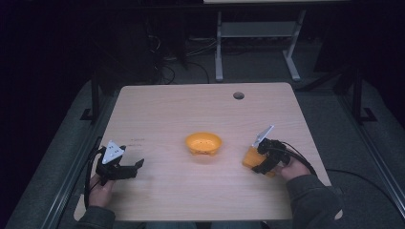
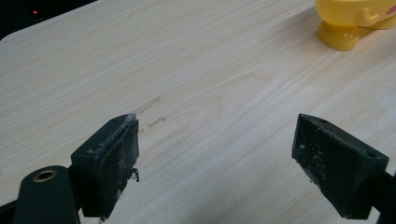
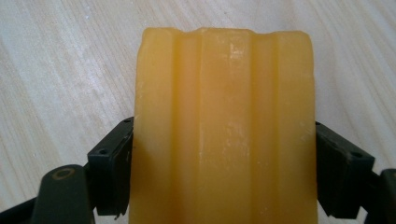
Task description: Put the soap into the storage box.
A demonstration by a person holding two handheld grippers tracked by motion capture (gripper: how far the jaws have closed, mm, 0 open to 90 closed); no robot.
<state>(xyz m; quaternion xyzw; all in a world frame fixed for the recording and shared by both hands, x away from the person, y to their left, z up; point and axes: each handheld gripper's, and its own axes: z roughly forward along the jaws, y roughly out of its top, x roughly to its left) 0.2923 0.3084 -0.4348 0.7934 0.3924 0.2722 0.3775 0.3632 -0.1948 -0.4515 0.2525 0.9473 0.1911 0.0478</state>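
High view overhead; gripper views close, sharing table (image 1: 167, 109) with it.

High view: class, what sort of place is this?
Probably a lab or workshop: a pale wooden table with a cable hole, tangled cables on the dark floor, and a grey metal desk frame behind.

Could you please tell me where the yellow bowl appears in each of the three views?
High view: yellow bowl at table centre, between both grippers.
Left gripper view: its footed base in the top right corner.
Right gripper view: not in it.
Shared landmark: the pale wooden table.
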